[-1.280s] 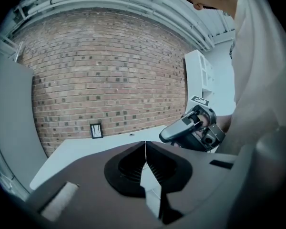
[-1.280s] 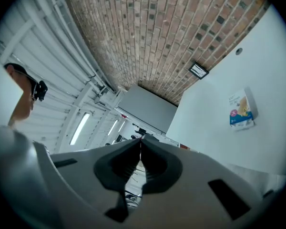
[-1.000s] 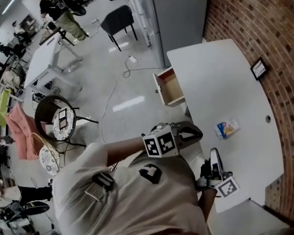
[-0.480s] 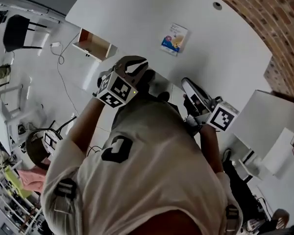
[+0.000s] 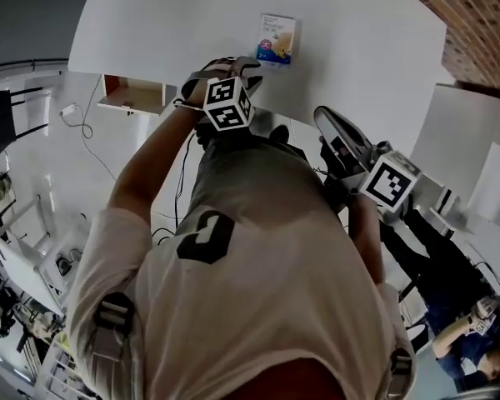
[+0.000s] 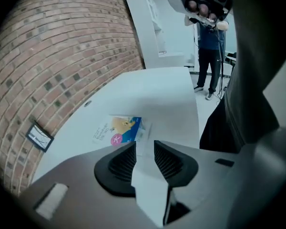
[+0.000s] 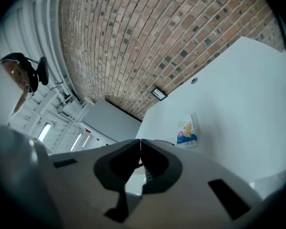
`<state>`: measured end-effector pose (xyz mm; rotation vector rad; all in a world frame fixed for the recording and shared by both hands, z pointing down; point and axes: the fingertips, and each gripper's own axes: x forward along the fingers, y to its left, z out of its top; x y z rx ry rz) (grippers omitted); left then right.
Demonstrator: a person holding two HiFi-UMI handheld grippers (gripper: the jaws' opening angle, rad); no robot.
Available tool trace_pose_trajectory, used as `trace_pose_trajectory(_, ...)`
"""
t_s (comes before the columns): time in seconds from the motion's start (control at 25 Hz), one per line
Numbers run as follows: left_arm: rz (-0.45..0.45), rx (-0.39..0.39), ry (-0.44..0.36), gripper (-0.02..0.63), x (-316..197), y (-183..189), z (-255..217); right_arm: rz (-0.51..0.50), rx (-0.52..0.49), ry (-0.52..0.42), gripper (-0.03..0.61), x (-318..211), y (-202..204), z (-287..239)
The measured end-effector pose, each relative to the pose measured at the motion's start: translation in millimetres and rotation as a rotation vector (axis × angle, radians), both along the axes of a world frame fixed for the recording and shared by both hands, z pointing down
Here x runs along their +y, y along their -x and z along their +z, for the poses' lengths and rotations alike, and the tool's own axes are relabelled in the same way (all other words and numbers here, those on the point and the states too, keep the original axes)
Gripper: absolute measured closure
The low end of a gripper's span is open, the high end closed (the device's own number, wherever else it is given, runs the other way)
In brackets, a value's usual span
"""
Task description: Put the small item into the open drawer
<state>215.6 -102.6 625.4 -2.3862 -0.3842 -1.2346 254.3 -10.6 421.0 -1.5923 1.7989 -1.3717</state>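
The small item is a flat blue and white packet (image 5: 277, 37) lying on the white table (image 5: 192, 15); it also shows in the left gripper view (image 6: 119, 129) and the right gripper view (image 7: 187, 130). My left gripper (image 5: 233, 63) hovers over the table's near edge, just short of the packet. Its jaws are opening, with a gap (image 6: 144, 144) and nothing between them. The open wooden drawer (image 5: 133, 94) juts from the table's left side. My right gripper (image 5: 329, 123) hangs back by the person's body, its jaws shut and empty (image 7: 140, 141).
A brick wall (image 6: 62, 46) runs behind the table, with a small framed plate (image 6: 38, 137) on it. A second white table (image 5: 483, 165) stands at the right. A person (image 6: 207, 56) stands beyond the table's end. A cable (image 5: 83, 123) lies on the floor by the drawer.
The head view has swung round. My left gripper has moved up over the table edge, closer to the packet. The right gripper has stayed by the body.
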Motion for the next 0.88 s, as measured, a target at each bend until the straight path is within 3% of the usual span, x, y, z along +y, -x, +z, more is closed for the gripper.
trace_pose_trajectory(0.12,0.046,-0.021,-0.004,0.5,-2.0,-6.0,20.1,0.068,0.05,0.024,0.575,7.0,-11.1,-1.2)
trace_pose_trajectory(0.36,0.104,-0.026,-0.022,0.502,3.0,-16.3,32.9,0.161,0.042,0.003,0.577,18.9,-12.8,-7.0)
trace_pose_trajectory(0.88,0.007,-0.086,0.108,0.58,7.7,-15.1,38.5,0.159,0.088,-0.032,0.576,51.9,-12.4,-17.7)
